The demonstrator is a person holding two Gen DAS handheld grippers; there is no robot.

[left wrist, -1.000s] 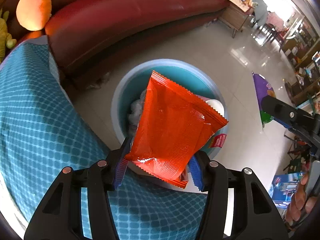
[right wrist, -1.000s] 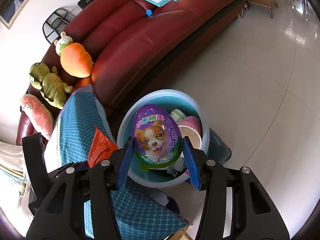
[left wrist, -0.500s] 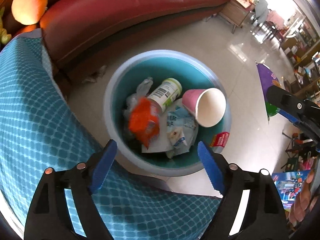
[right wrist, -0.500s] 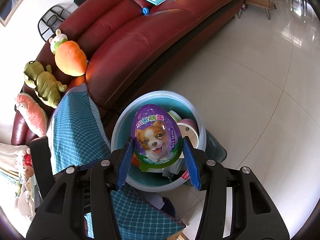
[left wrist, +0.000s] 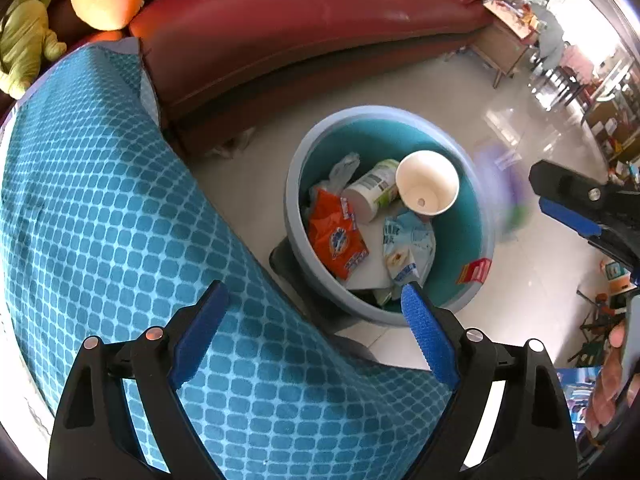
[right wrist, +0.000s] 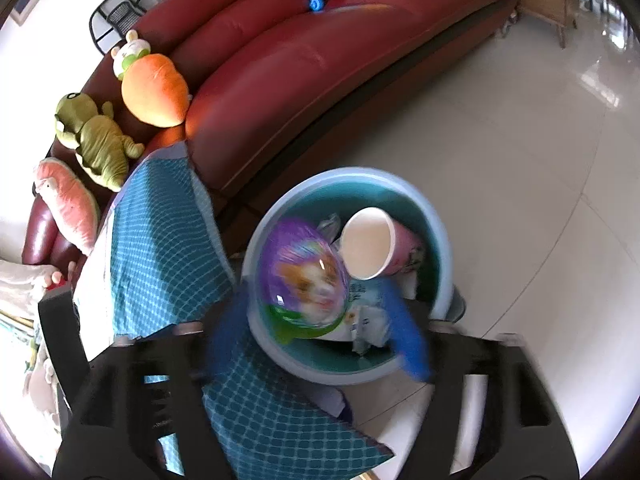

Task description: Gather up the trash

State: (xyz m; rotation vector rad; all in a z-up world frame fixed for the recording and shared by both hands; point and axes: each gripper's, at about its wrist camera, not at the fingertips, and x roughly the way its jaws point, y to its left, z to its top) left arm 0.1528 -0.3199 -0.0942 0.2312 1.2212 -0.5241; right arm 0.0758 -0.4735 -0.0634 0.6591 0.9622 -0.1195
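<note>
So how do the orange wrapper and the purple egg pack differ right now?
The orange wrapper lies flat and sharp among the trash in the bin; the purple egg pack is blurred over the bin, clear of the right gripper, whose jaws have just been opening. The wrapper is flat, the egg pack domed. Both are released.

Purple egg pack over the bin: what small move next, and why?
Probably just hold the right tongs open above the bin until the egg pack lands. Their jaws have just been opening; the pack is blurred, free of the pads, over the bin. The left tongs are open and empty, the orange wrapper already inside.
</note>
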